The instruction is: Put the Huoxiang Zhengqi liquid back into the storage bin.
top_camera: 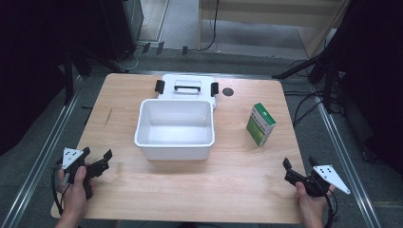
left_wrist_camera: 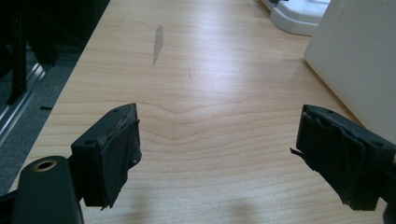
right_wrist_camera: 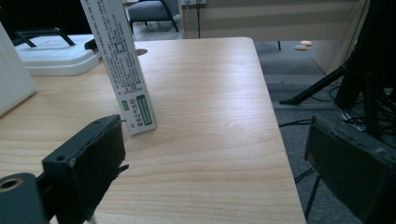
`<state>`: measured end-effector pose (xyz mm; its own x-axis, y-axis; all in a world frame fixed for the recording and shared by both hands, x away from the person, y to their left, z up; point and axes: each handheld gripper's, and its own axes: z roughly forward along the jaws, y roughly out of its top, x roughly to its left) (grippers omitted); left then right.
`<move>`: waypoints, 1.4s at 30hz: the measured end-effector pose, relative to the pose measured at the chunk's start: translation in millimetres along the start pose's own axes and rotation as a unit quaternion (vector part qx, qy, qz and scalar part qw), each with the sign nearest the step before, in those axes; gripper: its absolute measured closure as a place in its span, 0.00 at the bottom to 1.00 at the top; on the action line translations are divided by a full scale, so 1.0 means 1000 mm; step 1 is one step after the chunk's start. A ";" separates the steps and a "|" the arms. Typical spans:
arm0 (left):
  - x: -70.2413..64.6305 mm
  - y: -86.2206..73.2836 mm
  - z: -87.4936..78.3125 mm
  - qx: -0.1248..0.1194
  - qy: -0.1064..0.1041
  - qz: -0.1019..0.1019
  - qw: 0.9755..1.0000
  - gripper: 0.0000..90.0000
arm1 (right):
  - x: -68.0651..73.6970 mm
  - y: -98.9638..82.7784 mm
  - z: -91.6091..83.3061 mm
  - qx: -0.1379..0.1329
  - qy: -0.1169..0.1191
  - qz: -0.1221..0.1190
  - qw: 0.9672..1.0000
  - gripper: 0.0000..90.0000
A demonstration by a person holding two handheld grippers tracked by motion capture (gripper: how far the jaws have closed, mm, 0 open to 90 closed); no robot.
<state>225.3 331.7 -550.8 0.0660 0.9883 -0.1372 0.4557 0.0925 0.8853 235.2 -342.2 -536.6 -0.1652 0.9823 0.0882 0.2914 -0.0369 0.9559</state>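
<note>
Looking down from the high view: a light wooden table [top_camera: 142, 190] carries a white open-topped bin [top_camera: 174, 128] at its centre, interior bare; just behind the bin lies its white lid [top_camera: 188, 88] with a dark handle and two black clips; a small dark round mark [top_camera: 228, 91] sits on the tabletop to the lid's right; a green-and-white carton [top_camera: 260, 124] stands upright to the right of the bin, apart from it; the left gripper [top_camera: 99, 160] rests at the near left corner in the person's left hand [top_camera: 75, 190], jaws spread, nothing between them; the right gripper [top_camera: 295, 172] sits at the near right edge in the right hand [top_camera: 309, 204], jaws parted and bare, well short of the carton.

Left gripper view: both black jaws stand wide apart over bare wood; no object between the worn pads [left_wrist_camera: 116, 158]; the bin wall [left_wrist_camera: 355, 56] rises at the right edge, the lid [left_wrist_camera: 299, 14] beyond it; a faint grey streak [left_wrist_camera: 157, 43] marks the wood farther off.

Right gripper view: jaws wide, gripping nothing; the carton [right_wrist_camera: 122, 65] stands upright ahead, near the left jaw but apart from it, small print down its side and a green label low on it; lid [right_wrist_camera: 56, 56] behind at left; a sliver of the bin [right_wrist_camera: 11, 79] at the far left; the table edge falls away under the right jaw to grey floor [right_wrist_camera: 299, 65] and black stand legs [right_wrist_camera: 355, 60].
</note>
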 end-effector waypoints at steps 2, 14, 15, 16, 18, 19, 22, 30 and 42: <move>0.000 0.000 -0.001 -0.006 0.003 0.000 1.000 0.16 | 0.001 0.000 0.000 0.003 -0.002 -0.008 1.000 0.06; -0.001 -0.001 -0.001 -0.007 0.007 0.000 1.000 0.15 | 0.008 0.008 -0.005 -0.001 0.018 -0.035 0.999 0.07; -0.001 -0.001 -0.001 -0.007 0.009 0.001 1.000 0.15 | 0.010 0.011 -0.007 -0.007 0.019 -0.037 0.999 0.09; -0.001 0.000 -0.001 -0.006 0.010 0.002 1.000 0.15 | 0.012 0.014 -0.009 -0.013 0.020 -0.038 0.999 0.10; -0.001 0.000 -0.001 -0.005 0.008 0.004 1.000 0.15 | 0.017 0.019 -0.013 -0.022 0.022 -0.043 0.999 0.11; -0.001 0.000 -0.001 -0.004 0.007 0.003 1.000 0.15 | 0.019 0.022 -0.015 -0.026 0.022 -0.048 0.998 0.12; -0.001 0.000 -0.001 -0.005 0.005 0.003 1.000 0.15 | 0.027 0.030 -0.019 -0.028 0.027 -0.045 0.998 0.12; -0.001 0.000 0.000 -0.006 0.000 0.001 1.000 0.15 | 0.043 0.048 -0.019 -0.019 0.033 -0.064 0.997 0.14; 0.000 0.000 0.000 -0.001 -0.001 0.002 1.000 0.15 | 0.054 0.063 -0.010 -0.009 0.026 -0.071 0.997 0.14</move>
<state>225.2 331.3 -550.7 0.0699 0.9886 -0.1337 0.4534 0.0880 0.8870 234.9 -293.0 -468.3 -0.2514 0.9673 -0.0344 0.2440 0.0978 0.9648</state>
